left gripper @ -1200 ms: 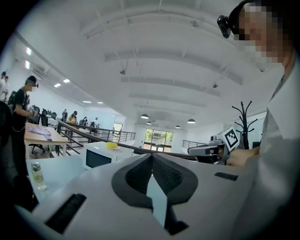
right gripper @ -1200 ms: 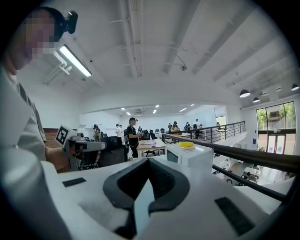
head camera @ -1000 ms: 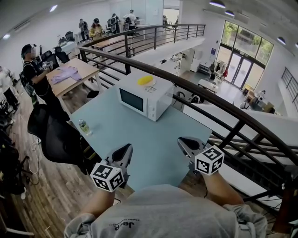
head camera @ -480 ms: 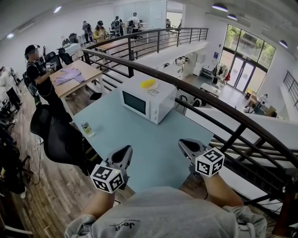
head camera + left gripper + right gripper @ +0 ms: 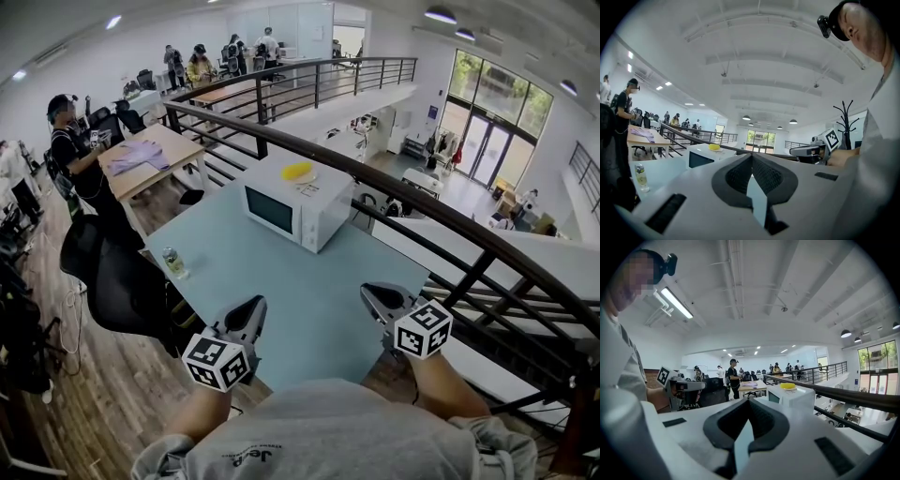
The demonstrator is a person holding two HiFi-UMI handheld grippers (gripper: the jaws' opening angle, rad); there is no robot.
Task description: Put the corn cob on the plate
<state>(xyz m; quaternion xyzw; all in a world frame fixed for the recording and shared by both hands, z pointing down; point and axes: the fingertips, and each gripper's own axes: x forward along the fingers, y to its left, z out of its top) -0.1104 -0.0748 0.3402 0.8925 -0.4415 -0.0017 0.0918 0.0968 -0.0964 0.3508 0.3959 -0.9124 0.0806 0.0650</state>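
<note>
A pale blue table [image 5: 281, 281] stood along a dark metal railing [image 5: 422, 202] on an office mezzanine, with a black chair [image 5: 103, 272] at its left edge. Beyond the chair, a person [image 5: 70, 141] stood beside a wooden desk [image 5: 150, 155].

A white microwave [image 5: 286, 202] sat at the far end of the table, door closed, close to the railing.

At the near edge the person held the left gripper [image 5: 253, 305] and the right gripper [image 5: 375, 295] well apart, both low over the table and aimed toward the microwave. In the left gripper view the left gripper's [image 5: 752, 157] dark ribbed pads met at the tips with nothing between them. In the right gripper view the right gripper [image 5: 749, 401] was likewise closed and empty.

A small clear bottle [image 5: 172, 261] stood upright near the table's left edge.

A white plate [image 5: 310, 176] rested on top of the microwave, and the yellow corn cob [image 5: 297, 170] lay on it, far from both grippers.
</note>
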